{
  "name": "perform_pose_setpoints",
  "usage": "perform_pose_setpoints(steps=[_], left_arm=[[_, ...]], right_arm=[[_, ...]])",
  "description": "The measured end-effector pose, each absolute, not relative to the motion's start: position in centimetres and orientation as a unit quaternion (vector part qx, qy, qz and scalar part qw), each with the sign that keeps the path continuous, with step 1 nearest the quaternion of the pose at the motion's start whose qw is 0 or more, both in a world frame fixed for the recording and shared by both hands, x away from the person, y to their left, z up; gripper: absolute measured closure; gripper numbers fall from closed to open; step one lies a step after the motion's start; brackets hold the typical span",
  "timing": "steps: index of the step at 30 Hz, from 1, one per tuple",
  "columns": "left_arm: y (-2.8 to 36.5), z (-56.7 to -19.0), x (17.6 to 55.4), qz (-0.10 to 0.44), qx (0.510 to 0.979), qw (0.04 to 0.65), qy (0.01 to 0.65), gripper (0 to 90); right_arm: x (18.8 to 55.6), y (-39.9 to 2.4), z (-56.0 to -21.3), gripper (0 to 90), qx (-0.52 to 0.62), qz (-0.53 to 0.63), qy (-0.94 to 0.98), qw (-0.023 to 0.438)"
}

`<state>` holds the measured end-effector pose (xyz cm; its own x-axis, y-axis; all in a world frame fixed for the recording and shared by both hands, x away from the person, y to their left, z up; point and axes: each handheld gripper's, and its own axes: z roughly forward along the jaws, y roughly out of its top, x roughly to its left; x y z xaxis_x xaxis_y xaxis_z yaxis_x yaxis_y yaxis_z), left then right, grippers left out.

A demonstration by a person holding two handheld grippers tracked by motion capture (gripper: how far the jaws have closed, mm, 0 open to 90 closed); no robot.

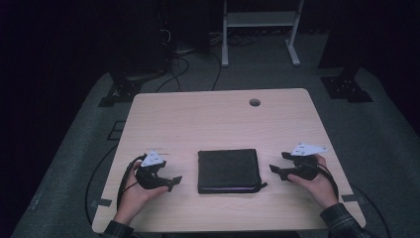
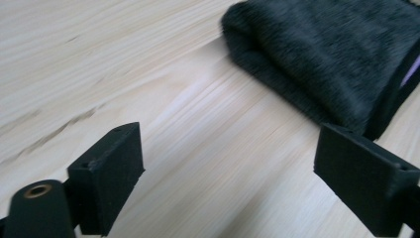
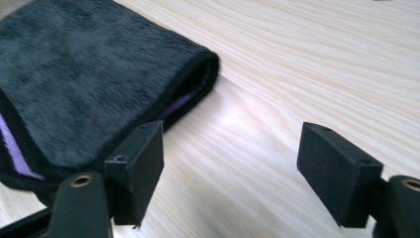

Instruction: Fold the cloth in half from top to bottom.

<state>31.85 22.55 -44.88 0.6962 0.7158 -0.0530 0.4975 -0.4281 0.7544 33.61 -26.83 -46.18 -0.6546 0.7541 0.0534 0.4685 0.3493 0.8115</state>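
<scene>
A dark folded towel (image 1: 229, 170) with a thin purple edge lies flat at the middle front of the wooden table (image 1: 218, 114). My left gripper (image 1: 174, 182) rests a little to the towel's left, jaws wide apart over bare wood. In the left gripper view (image 2: 228, 168) the towel (image 2: 327, 54) lies ahead at the upper right, untouched. My right gripper (image 1: 275, 171) sits just right of the towel, open with nothing between its fingers. Seen from the right gripper view (image 3: 230, 163), the towel (image 3: 84, 84) fills the upper left, its purple hem showing.
A round cable hole (image 1: 254, 102) is near the table's far edge. Beyond the table stand a white frame (image 1: 260, 29), dark stands and loose cables on the grey floor. Cables trail from both grippers off the table's front.
</scene>
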Motion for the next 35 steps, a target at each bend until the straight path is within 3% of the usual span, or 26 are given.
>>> perform_pose_setpoints(steps=[16, 25, 35], left_arm=[[26.4, -47.4, 30.6, 0.163, 0.844, 0.331, 0.389, 7.9], [26.9, -48.2, 30.4, 0.165, 0.842, 0.341, 0.384, 0.4], [27.1, -48.4, 30.4, 0.169, 0.84, 0.35, 0.38, 0.0]], right_arm=[[31.4, -30.3, -48.1, 18.4, 0.419, 0.368, 0.813, 0.169], [30.5, -30.9, -48.7, 14.3, 0.424, 0.36, 0.811, 0.182], [30.5, -30.9, -48.7, 12.7, 0.425, 0.358, 0.812, 0.181]])
